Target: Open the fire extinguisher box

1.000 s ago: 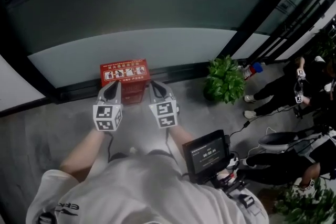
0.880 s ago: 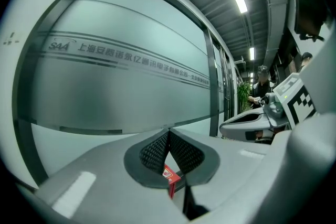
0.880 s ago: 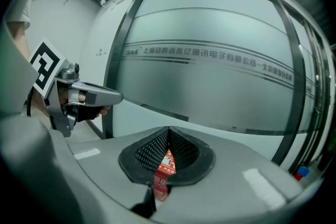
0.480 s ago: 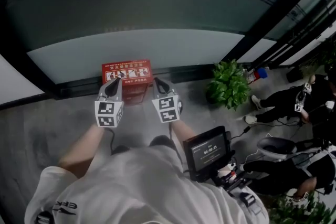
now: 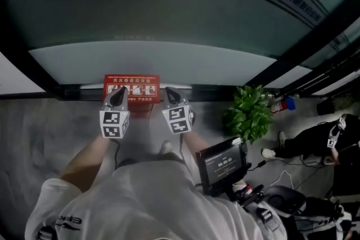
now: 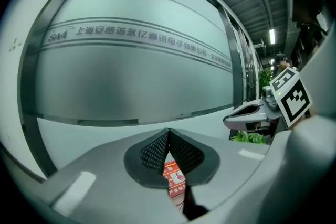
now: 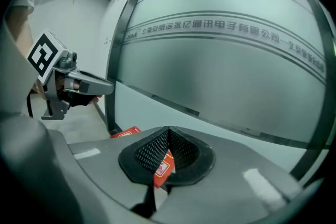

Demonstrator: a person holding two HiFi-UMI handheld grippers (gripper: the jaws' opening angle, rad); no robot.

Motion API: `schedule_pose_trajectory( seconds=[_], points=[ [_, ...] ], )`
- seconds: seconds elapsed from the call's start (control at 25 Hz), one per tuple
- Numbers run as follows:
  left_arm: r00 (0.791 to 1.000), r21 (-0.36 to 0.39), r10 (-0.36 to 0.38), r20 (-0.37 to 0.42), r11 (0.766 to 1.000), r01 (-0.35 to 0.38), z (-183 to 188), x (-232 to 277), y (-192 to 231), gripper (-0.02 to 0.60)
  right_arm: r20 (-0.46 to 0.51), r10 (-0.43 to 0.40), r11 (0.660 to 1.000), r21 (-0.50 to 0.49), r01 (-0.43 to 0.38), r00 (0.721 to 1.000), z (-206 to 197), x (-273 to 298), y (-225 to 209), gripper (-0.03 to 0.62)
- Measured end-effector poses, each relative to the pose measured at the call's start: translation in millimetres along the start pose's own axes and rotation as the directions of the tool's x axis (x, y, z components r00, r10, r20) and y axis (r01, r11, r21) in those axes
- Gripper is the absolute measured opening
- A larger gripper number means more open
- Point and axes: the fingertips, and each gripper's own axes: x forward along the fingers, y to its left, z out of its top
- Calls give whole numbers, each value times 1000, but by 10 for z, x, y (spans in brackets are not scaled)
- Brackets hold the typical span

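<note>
The red fire extinguisher box (image 5: 131,91) stands on the floor against the frosted glass wall, its lid down and printed with white panels. My left gripper (image 5: 118,93) hangs in the air over the box's near left edge, jaws shut and empty. My right gripper (image 5: 169,93) is held beside the box's right end, jaws shut with nothing in them. Through the left gripper's pads a strip of the box (image 6: 175,180) shows below. In the right gripper view the box (image 7: 163,167) lies ahead and below, and the left gripper (image 7: 105,85) shows at the left.
A frosted glass wall (image 5: 169,25) with dark frame posts runs behind the box. A potted green plant (image 5: 250,115) stands at the right on the grey floor. A small monitor (image 5: 224,164) hangs at my waist. A seated person (image 5: 315,143) and cables are at the far right.
The view has swung left and closer to the wall; the plant and people slid right. Both grippers stay shut and hold their places near the box.
</note>
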Motion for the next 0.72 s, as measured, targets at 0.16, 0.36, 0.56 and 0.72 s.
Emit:
schedule_pose_trajectory(
  seconds=[0.16,0.36,0.56,0.72],
  points=[
    [997,-12,80,-22,997,-80,7,379,-116,3,7,74,997,-34,-74,997,-31,302,-406,15],
    [983,-32,172,-62,984,-174,-41,650,-163,3,-3,166,984,-58,-166,986,-127,641,-668,15],
    [973,-44,209,-95,976,-214,-203,810,-68,3,-29,210,975,-65,-212,977,-221,924,-687,15],
    [969,-62,214,-123,973,-223,-335,879,28,3,-65,234,966,-94,-240,970,-298,1074,-617,15]
  ],
)
